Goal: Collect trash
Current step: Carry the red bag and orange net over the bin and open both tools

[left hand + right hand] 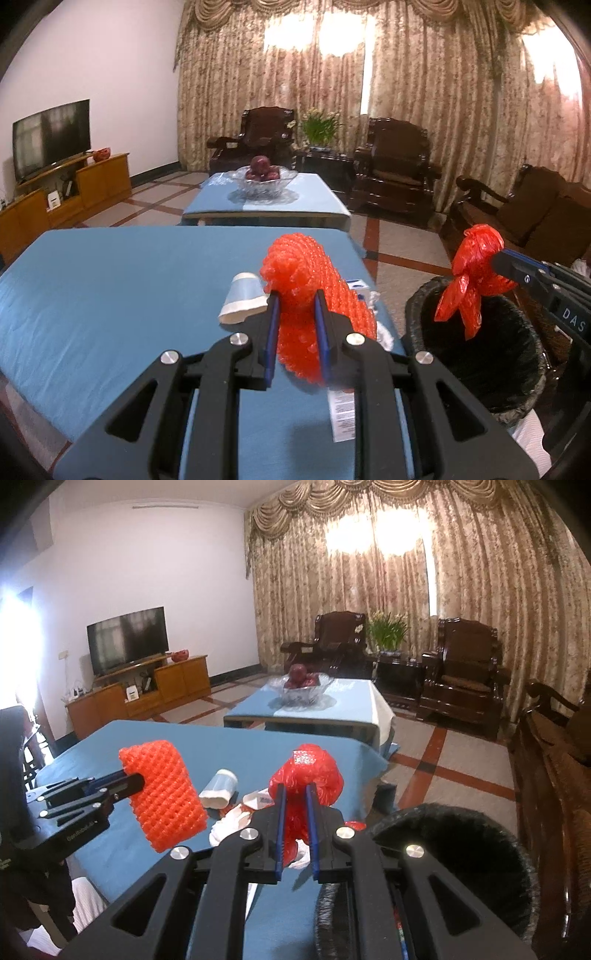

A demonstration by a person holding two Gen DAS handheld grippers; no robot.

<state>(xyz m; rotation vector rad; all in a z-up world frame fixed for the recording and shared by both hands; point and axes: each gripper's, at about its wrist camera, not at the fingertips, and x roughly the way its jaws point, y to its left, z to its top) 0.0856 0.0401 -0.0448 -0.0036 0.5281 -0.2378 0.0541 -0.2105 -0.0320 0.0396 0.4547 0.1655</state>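
Left gripper [297, 295] pinching foam net [314, 291], right gripper [295, 788] clamped on red bag [306, 771] — bin [480, 369] at four o'clock, either light piece could slip and miss.

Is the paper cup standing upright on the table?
No, the paper cup lies on its side on the blue table.

White walls [147, 554]; patterned gold curtains [480, 590] backlit by window. Tiled floor [443, 768], red-brown bands. Dark wooden armchairs [465, 672], potted plant [388, 627] between. Television [127, 640] on wooden cabinet [147, 698].
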